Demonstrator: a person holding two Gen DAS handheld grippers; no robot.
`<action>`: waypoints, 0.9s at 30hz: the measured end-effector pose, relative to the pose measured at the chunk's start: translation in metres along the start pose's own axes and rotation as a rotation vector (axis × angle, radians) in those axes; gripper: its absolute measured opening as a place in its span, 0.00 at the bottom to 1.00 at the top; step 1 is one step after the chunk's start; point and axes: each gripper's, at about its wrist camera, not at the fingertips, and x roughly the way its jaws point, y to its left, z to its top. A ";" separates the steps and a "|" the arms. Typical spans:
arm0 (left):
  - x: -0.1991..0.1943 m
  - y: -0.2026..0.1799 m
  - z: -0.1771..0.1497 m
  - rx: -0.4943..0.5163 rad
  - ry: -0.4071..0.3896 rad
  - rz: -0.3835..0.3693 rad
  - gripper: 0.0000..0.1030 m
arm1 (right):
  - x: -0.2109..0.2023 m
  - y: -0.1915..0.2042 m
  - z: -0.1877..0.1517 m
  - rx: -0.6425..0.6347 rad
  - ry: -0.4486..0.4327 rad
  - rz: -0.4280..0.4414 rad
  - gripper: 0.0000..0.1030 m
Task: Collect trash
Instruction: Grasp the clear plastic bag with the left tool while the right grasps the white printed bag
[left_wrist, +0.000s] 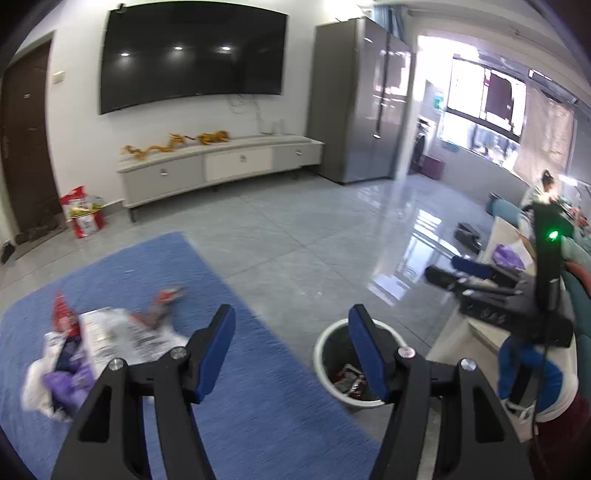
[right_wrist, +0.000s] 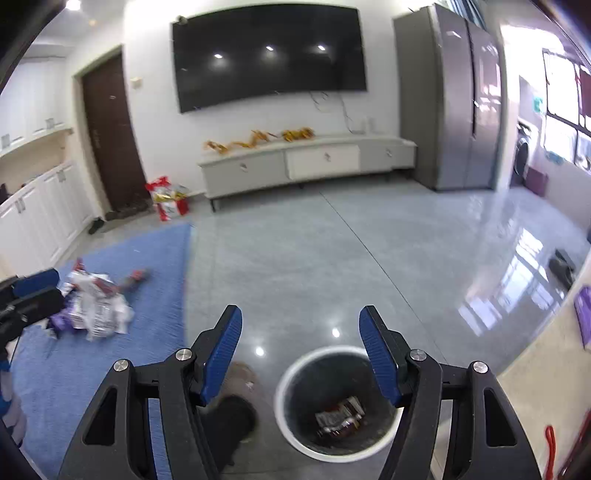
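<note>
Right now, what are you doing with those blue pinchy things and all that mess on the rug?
A person is tidying up trash with a gripper in each hand. The left gripper and the right gripper are both open and hold nothing. A pile of wrappers and bags lies on the blue rug. The white bin stands on the grey floor beside the rug and already has a few wrappers in it.

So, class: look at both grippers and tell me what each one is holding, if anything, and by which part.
Nothing is held. The left gripper and the right gripper both stand open with only empty space between their blue pads.
</note>
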 end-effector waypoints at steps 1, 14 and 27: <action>-0.007 0.008 -0.003 -0.010 -0.007 0.021 0.60 | -0.003 0.007 0.004 -0.009 -0.009 0.011 0.63; -0.079 0.128 -0.057 -0.139 -0.072 0.283 0.66 | -0.025 0.099 0.022 -0.164 -0.034 0.104 0.63; -0.079 0.252 -0.104 -0.235 -0.026 0.372 0.65 | 0.032 0.177 0.027 -0.246 0.056 0.218 0.63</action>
